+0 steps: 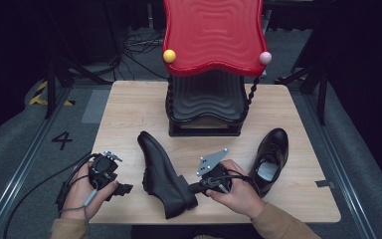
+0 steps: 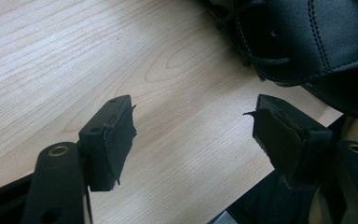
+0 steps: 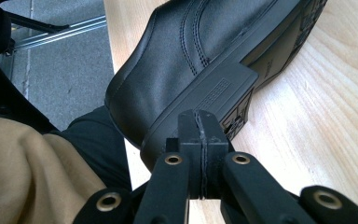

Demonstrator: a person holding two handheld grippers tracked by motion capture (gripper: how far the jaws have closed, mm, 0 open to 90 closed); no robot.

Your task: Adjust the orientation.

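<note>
A black leather shoe [image 1: 161, 172] lies on its side in the middle of the wooden table [image 1: 129, 109], heel toward the front edge. A second black shoe [image 1: 271, 157] stands upright to the right. My right gripper [image 1: 194, 188] points left at the lying shoe's heel. In the right gripper view its jaws are shut pad to pad with nothing between them, and the tips [image 3: 200, 119] rest against the heel block [image 3: 214, 88]. My left gripper [image 1: 122, 189] sits left of that shoe, open and empty [image 2: 193, 116] over bare wood. The shoe's upper [image 2: 307, 37] lies just beyond its jaws.
A black shoe rack with a wavy red top [image 1: 211, 35] stands at the table's back, a yellow ball [image 1: 169, 56] and a pink ball [image 1: 264, 58] at its corners. The front table edge runs just behind both hands. Cables trail off to the left.
</note>
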